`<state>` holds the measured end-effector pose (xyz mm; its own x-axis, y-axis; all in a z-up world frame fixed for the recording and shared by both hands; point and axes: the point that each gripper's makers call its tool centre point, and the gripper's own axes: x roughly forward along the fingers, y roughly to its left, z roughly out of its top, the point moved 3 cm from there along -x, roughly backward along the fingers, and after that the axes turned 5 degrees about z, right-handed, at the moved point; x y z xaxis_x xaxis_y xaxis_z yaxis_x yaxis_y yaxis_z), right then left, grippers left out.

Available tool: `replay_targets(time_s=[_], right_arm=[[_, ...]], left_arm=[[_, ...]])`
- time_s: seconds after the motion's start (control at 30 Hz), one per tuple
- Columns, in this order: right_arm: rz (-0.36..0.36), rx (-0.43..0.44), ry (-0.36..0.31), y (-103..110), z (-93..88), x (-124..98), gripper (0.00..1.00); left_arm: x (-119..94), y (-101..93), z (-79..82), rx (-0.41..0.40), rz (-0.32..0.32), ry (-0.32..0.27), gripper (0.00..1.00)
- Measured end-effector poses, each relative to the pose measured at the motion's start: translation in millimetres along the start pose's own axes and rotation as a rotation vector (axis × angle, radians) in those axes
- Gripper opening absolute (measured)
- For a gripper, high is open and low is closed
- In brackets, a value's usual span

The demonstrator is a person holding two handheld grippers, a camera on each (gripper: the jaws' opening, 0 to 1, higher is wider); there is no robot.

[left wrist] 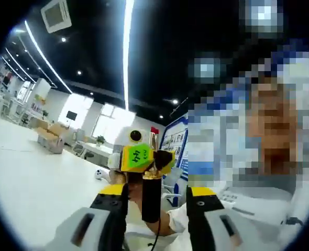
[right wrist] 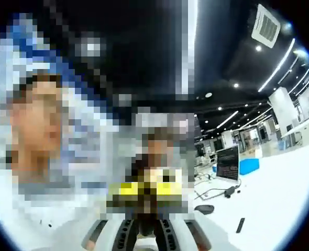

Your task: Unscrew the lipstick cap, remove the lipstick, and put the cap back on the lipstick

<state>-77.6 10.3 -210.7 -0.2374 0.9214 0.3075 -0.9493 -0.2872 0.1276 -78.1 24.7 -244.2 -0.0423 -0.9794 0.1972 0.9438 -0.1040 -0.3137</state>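
Observation:
A lipstick stands upright in the left gripper view, with a black tube (left wrist: 150, 201), a gold band (left wrist: 152, 175) and a red tip (left wrist: 154, 135) on top. My left gripper (left wrist: 156, 194) is open, its yellow-and-black jaws on either side of the black tube with a gap on each side. The right gripper (left wrist: 140, 158), marked with a yellow-green sticker, reaches in from beyond and grips the lipstick just above the gold band. In the right gripper view, my right gripper (right wrist: 146, 230) has its jaws close together on a dark piece of the lipstick (right wrist: 146, 224); mosaic hides what lies beyond it.
A white table (left wrist: 34, 178) lies to the left in the left gripper view. In the right gripper view the table (right wrist: 280, 198) carries a dark screen (right wrist: 228, 164), a blue box (right wrist: 249, 166), a black mouse (right wrist: 203, 208) and a small black stick (right wrist: 240, 225). A person in white stands close by.

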Motion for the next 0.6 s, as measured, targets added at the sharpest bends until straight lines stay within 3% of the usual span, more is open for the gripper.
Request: replay_targets(time_s=[0.07,0.17,0.33,0.43,0.6], right_arm=[[0.026,0.012,0.006,9.0,-5.6,5.8,0.06],[0.043,0.02,0.008,12.7,-7.9,8.1,0.06],[0.05,0.01,0.038,17.3,-14.7,13.8,0.06],[0.04,0.016,0.027,18.5,-14.2,14.1,0.06],[-0.072,-0.042,0.058,9.9,-19.9,13.1,0.06]], left_arm=[[1.8,-1.0,-2.2,-0.002,-0.016,0.011,0.4],[4.1,-4.0,-6.6,-0.005,-0.04,0.028,0.25],[8.7,-7.0,-13.1,-0.021,-0.061,0.04,0.15],[9.9,-10.8,-13.2,-0.008,-0.06,0.034,0.15],[4.5,8.9,-11.1,0.129,0.133,0.065,0.14]])
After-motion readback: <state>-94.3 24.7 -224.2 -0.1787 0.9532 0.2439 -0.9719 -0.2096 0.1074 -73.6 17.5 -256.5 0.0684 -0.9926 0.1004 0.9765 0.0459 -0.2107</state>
